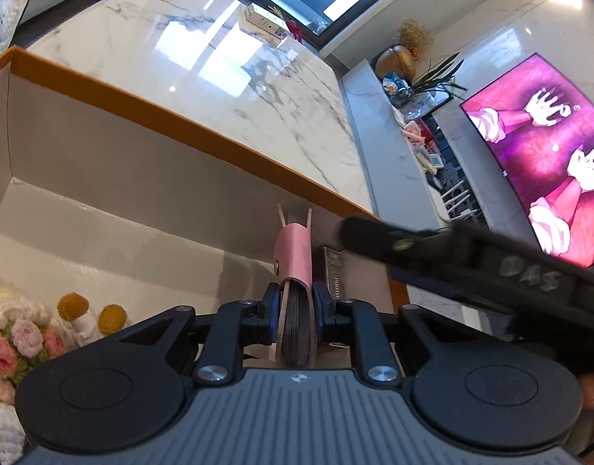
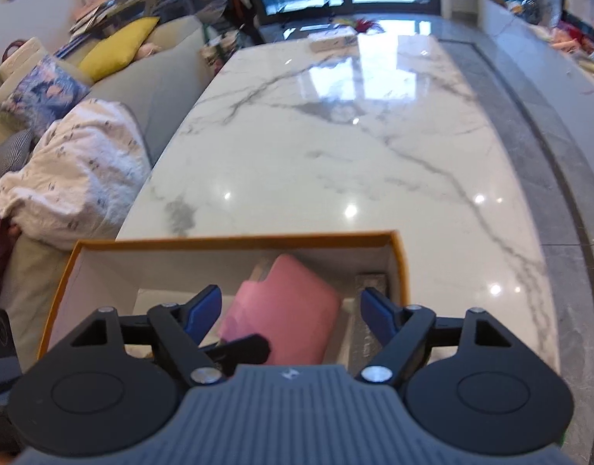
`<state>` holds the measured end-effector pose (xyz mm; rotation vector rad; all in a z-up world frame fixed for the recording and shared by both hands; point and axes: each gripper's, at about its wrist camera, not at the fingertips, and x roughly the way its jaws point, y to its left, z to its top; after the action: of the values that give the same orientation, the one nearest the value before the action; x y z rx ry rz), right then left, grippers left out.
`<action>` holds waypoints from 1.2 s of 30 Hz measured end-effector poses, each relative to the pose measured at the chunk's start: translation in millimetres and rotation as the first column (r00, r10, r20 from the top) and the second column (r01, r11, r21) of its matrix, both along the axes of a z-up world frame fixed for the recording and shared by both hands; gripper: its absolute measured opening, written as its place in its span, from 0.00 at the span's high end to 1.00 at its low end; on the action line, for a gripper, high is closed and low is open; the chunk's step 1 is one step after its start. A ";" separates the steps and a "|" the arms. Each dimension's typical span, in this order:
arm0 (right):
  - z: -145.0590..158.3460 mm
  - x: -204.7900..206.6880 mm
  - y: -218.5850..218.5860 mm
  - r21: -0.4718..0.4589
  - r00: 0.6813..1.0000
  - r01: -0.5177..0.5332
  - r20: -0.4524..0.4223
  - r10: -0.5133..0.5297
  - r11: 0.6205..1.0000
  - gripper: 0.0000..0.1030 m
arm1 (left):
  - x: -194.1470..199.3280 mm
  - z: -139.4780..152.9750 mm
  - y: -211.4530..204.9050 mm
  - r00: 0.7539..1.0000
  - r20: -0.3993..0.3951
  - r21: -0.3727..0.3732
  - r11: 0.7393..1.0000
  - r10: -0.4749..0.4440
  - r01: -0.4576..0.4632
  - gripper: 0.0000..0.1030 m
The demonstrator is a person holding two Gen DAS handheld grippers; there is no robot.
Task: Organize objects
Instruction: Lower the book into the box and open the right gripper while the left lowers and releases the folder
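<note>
Notebook: we saw the pink notebook [image 1: 295,255] edge-on inside the box [image 1: 204,143], upright between our left gripper [image 1: 295,304] pads.
Handling: we judged it light, stiff along the spine, its smooth cover prone to slip; best held across the thickness near the spine.
Left gripper: clamped on the notebook.
Right gripper [image 2: 291,308]: jaws apart, empty, above the box.
Box neighbours: crocheted flowers [image 1: 21,345] inside it, left of the notebook.
Table [image 2: 335,147]: under the box.

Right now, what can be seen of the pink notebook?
The pink notebook has a smooth, leather-like pink cover with a snap strap and a thick dark page block between tan boards. The left gripper has its jaws shut on its near edge, holding it on edge inside the orange-rimmed box. From the right wrist view its broad pink face tilts toward the box's far wall.
</note>
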<state>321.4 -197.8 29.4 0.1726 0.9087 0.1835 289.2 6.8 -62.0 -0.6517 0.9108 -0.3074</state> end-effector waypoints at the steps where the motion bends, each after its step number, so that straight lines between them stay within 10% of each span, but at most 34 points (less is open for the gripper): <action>1: 3.8 -3.1 -4.8 0.007 1.000 0.015 0.011 -0.015 1.000 0.23 | 0.5 1.9 -3.7 1.000 0.004 0.020 1.000 -0.008 0.008 0.81; 10: 26.7 -36.4 -34.8 -0.053 0.988 0.091 0.128 -0.083 0.994 0.23 | -4.3 7.6 -42.0 0.999 0.000 0.110 0.993 0.043 -0.043 0.81; 22: -3.4 -47.5 -65.5 0.034 0.989 0.139 0.043 -0.140 0.990 0.25 | 3.1 6.4 -79.2 0.999 -0.015 0.284 0.958 -0.035 0.038 0.76; 36: -1.8 -65.8 -82.3 0.098 0.982 0.182 0.037 -0.186 0.978 0.26 | 3.9 10.4 -80.1 0.985 -0.023 0.211 0.963 -0.168 0.169 0.54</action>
<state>255.6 -280.1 27.5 0.3377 0.8337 0.0580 293.0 -73.3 -51.6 -0.3783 0.9903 -0.3554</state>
